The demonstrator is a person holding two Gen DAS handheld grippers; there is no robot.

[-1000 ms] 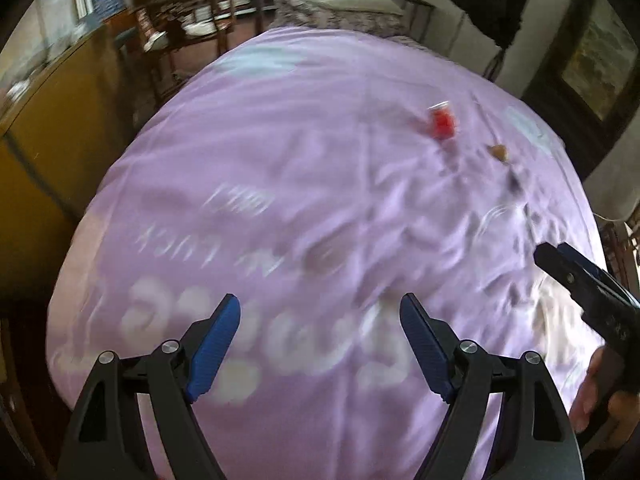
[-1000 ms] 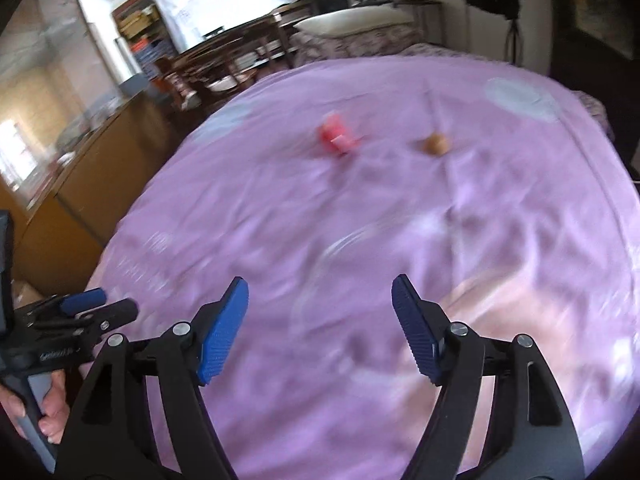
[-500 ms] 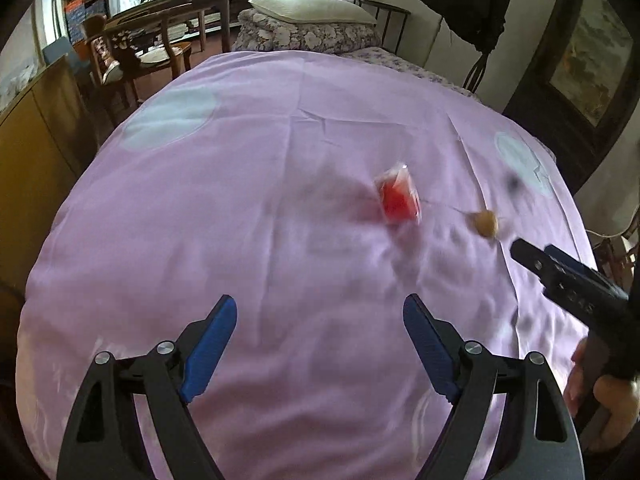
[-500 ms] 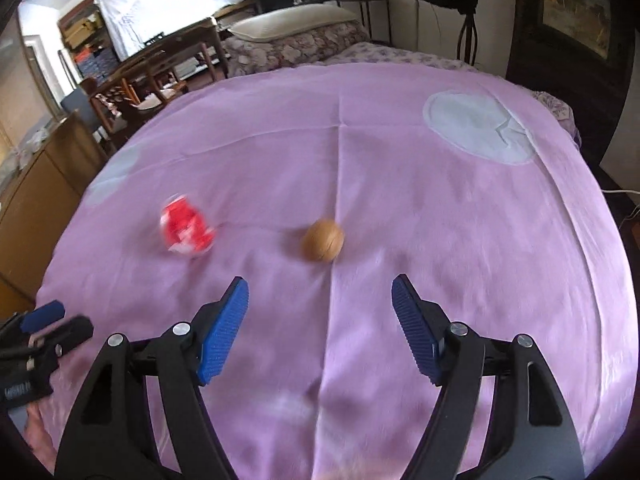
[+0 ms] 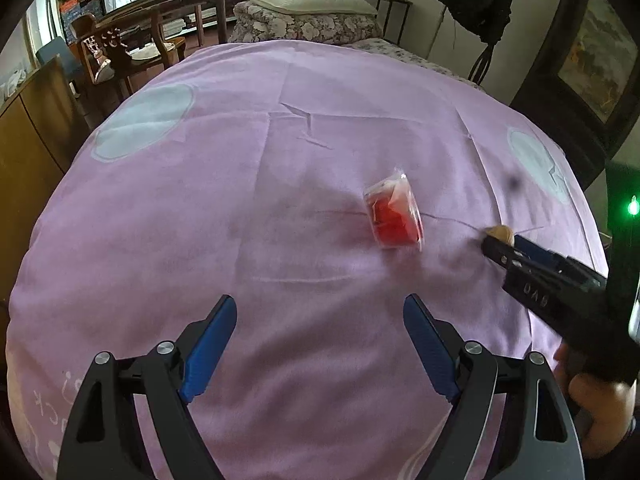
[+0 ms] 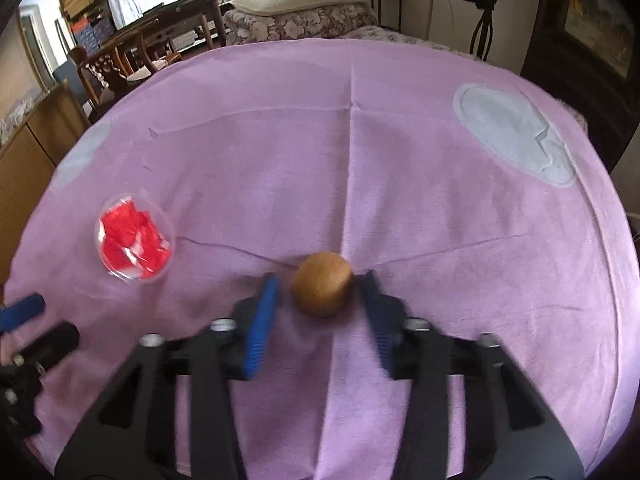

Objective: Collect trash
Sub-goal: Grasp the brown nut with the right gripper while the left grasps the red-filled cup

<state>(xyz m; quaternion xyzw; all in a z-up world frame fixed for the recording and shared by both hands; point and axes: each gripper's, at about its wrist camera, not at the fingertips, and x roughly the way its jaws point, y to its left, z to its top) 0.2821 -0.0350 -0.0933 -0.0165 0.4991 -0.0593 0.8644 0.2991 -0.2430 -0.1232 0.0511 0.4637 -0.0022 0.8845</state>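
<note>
A small brown ball (image 6: 322, 288) lies on the purple bedspread (image 6: 440, 240), between the blue pads of my right gripper (image 6: 320, 285). Its jaws are closing around the ball; a thin gap still shows at the left pad. In the left wrist view the right gripper (image 5: 494, 246) reaches in from the right, and the ball (image 5: 500, 233) peeks out at its tip. A clear plastic cup holding red scraps (image 5: 394, 216) lies on its side, ahead and to the right of my open, empty left gripper (image 5: 320, 304). The cup (image 6: 134, 236) sits left of the ball.
The bedspread (image 5: 200, 200) has pale round patches and drops off at its edges. A wooden cabinet (image 5: 28, 132) stands on the left, chairs and a table (image 5: 132, 52) behind. A pillow on folded bedding (image 5: 308, 12) sits at the far end, and a dark frame (image 5: 592, 60) on the right.
Both grippers moved forward across the bed towards the trash. The right gripper came down over the brown ball and its jaws narrowed around it. The left jaws stayed wide.
</note>
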